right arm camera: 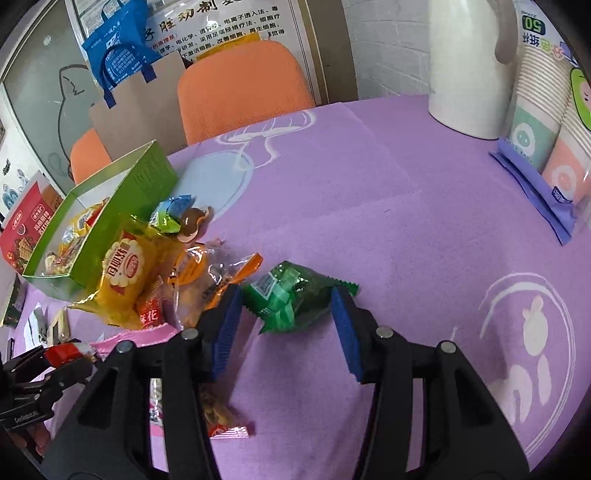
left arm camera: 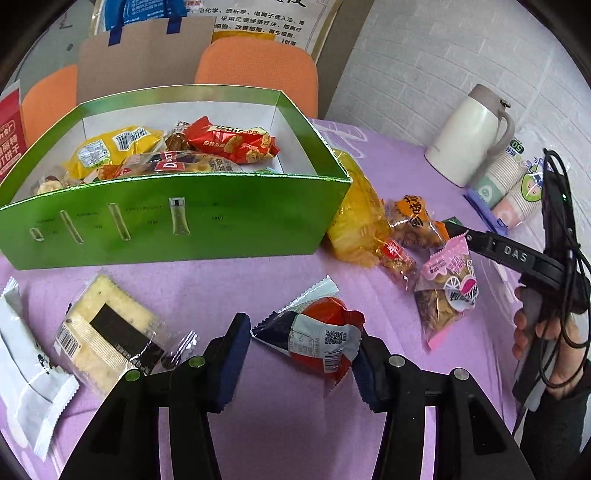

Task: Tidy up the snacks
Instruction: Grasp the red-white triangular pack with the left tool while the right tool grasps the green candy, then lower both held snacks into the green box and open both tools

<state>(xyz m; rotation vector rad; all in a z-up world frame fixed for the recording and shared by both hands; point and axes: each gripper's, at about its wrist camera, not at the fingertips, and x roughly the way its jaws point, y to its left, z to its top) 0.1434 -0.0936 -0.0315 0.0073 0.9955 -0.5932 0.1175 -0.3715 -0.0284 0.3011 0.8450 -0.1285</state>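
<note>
We're looking past a purple-clothed counter (right arm camera: 369,192) at two orange chairs (right arm camera: 240,88), a white brick wall (left arm camera: 424,55), and a printed poster (right arm camera: 221,26) hanging behind.

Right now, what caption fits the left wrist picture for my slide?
Open left gripper straddles a red snack packet on the purple tablecloth, green box of snacks behind.

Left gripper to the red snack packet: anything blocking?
Nothing visible. The red snack packet lies on the purple cloth already between the open left gripper fingers, no other wrapper in the gap.
</note>
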